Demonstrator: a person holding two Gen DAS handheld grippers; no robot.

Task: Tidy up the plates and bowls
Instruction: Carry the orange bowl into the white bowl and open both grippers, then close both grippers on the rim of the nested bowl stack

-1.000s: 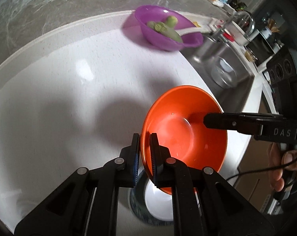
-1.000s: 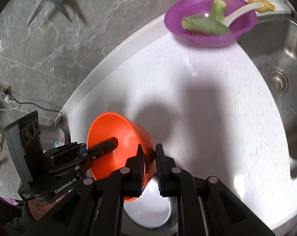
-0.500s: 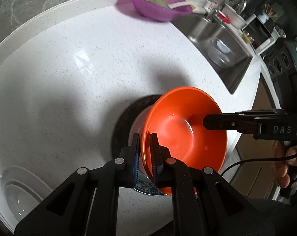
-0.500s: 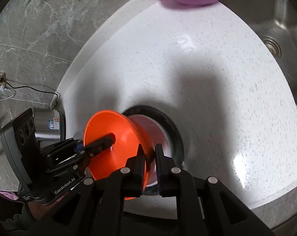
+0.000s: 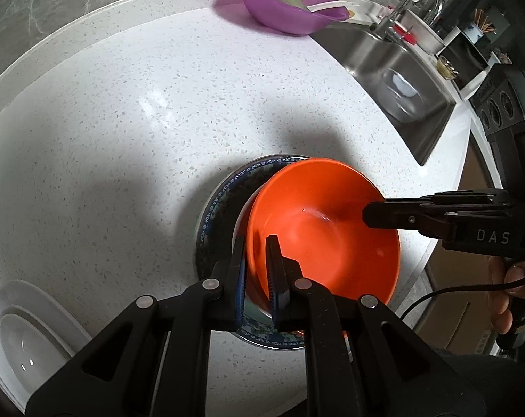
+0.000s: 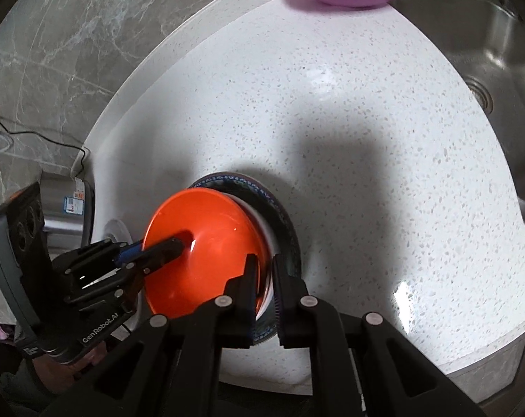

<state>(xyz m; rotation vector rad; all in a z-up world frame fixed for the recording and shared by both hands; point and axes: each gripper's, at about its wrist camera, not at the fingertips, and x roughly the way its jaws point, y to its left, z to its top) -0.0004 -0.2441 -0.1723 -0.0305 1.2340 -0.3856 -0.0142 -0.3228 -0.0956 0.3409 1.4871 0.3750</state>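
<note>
An orange bowl [image 5: 323,232] is held by both grippers over a blue-patterned plate [image 5: 224,194] on the white counter. My left gripper [image 5: 255,243] is shut on the bowl's near rim. My right gripper [image 6: 264,260] is shut on the opposite rim; it shows in the left wrist view [image 5: 366,213] at the right. The bowl [image 6: 200,246] is tilted and sits low over the plate [image 6: 283,222]. I cannot tell whether it touches the plate. A white dish [image 5: 26,330] lies at the counter's lower left.
A purple bowl [image 5: 290,10] with green vegetables and a white spoon stands at the far counter edge beside the steel sink [image 5: 401,80]. The sink [image 6: 488,34] is to the right. A metal pot [image 6: 64,201] stands left of the counter.
Both grippers have carried the orange bowl back and down over the blue-patterned plate. The plate has come more fully into view and the purple bowl looks farther away.
</note>
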